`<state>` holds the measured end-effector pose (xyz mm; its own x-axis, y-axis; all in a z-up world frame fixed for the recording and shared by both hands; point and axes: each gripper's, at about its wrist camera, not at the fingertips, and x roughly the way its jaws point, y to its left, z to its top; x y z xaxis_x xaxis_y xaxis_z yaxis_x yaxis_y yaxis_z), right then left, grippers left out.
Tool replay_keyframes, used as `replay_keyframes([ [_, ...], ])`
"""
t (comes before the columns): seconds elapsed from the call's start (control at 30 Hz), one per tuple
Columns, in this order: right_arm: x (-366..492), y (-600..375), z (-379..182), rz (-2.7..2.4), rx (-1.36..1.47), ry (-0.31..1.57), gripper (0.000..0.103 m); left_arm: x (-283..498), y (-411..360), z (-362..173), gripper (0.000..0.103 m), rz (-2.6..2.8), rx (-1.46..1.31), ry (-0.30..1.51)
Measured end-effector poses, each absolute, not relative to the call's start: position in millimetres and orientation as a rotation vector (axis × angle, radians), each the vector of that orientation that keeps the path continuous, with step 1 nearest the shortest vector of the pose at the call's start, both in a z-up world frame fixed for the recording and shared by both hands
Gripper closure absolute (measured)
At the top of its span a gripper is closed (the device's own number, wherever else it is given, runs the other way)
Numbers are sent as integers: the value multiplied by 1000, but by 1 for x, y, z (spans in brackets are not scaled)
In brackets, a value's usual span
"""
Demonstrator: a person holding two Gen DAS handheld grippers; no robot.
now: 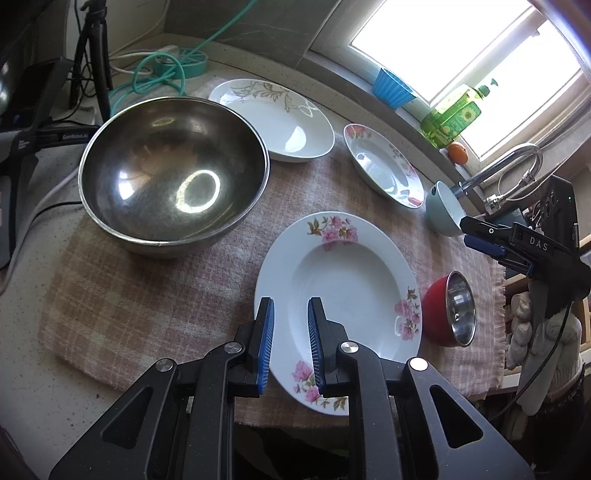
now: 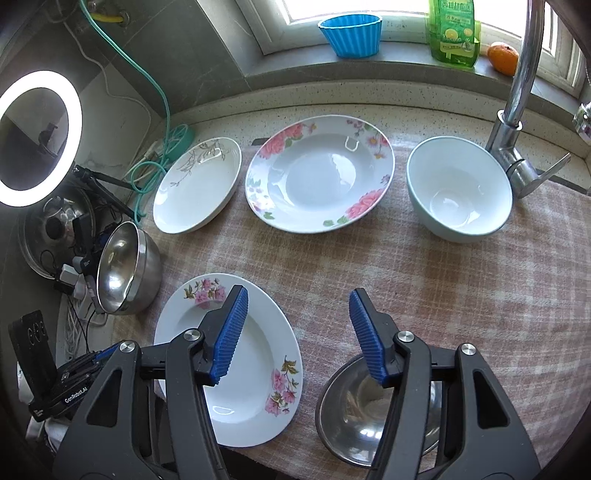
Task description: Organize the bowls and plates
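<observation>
My left gripper [image 1: 290, 302] hangs nearly shut over the near-left rim of a pink-flowered deep plate [image 1: 343, 310] [image 2: 251, 376], with a narrow empty gap between its pads. My right gripper [image 2: 297, 295] [image 1: 471, 234] stands open and empty above a small red bowl with a steel inside [image 2: 343, 417] [image 1: 452, 310]. A large steel bowl [image 1: 173, 173] [image 2: 125, 269] sits at the left. Along the back stand a white leaf-patterned plate [image 2: 195, 184], a rose-patterned deep plate [image 2: 317, 173] and a pale green bowl [image 2: 458, 188].
Everything rests on a pink checked cloth [image 1: 147, 295] on the counter. A faucet [image 2: 517, 110] rises at the back right. The windowsill holds a blue cup [image 2: 351, 33], a green bottle [image 2: 452, 29] and an orange [image 2: 502, 57]. A ring light [image 2: 37, 136], cables and a tripod [image 1: 92, 55] crowd the left.
</observation>
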<state>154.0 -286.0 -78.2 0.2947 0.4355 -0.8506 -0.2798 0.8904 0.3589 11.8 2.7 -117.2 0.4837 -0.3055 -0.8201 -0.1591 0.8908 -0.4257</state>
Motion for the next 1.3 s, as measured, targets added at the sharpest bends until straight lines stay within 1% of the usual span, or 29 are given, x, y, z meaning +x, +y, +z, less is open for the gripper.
replay_keyframes([
  [0.07, 154, -292, -68, 483, 134, 1148, 42, 18, 0, -114, 87, -101, -482, 1064],
  [0.13, 155, -298, -60, 481, 134, 1115, 36, 24, -3, -111, 87, -110, -481, 1057],
  [0.2, 156, -305, -53, 495, 166, 1090, 34, 31, -5, -107, 87, -124, -481, 1053],
  [0.33, 161, -311, -44, 523, 215, 1074, 33, 50, -12, -94, 87, -161, -446, 1040],
  [0.43, 166, -311, -41, 501, 206, 1071, 33, 73, -12, -81, 82, -203, -398, 1029],
  [0.57, 173, -310, -47, 465, 243, 1098, 33, 109, -14, -66, 82, -264, -310, 1019],
  [0.7, 179, -312, -54, 403, 300, 1111, 33, 146, -14, -59, 81, -343, -248, 1029],
  [0.77, 183, -313, -58, 368, 332, 1113, 33, 165, -17, -57, 76, -373, -213, 1024],
  [0.9, 192, -316, -74, 324, 429, 1150, 34, 207, -17, -66, 76, -453, -260, 1082],
  [1.0, 199, -322, -89, 276, 529, 1180, 46, 237, -20, -76, 76, -494, -264, 1121],
  [1.1, 207, -327, -104, 226, 612, 1199, 48, 265, -25, -85, 76, -508, -244, 1152],
  [1.3, 225, -330, -124, 122, 692, 1207, 58, 315, -33, -104, 76, -533, -241, 1213],
])
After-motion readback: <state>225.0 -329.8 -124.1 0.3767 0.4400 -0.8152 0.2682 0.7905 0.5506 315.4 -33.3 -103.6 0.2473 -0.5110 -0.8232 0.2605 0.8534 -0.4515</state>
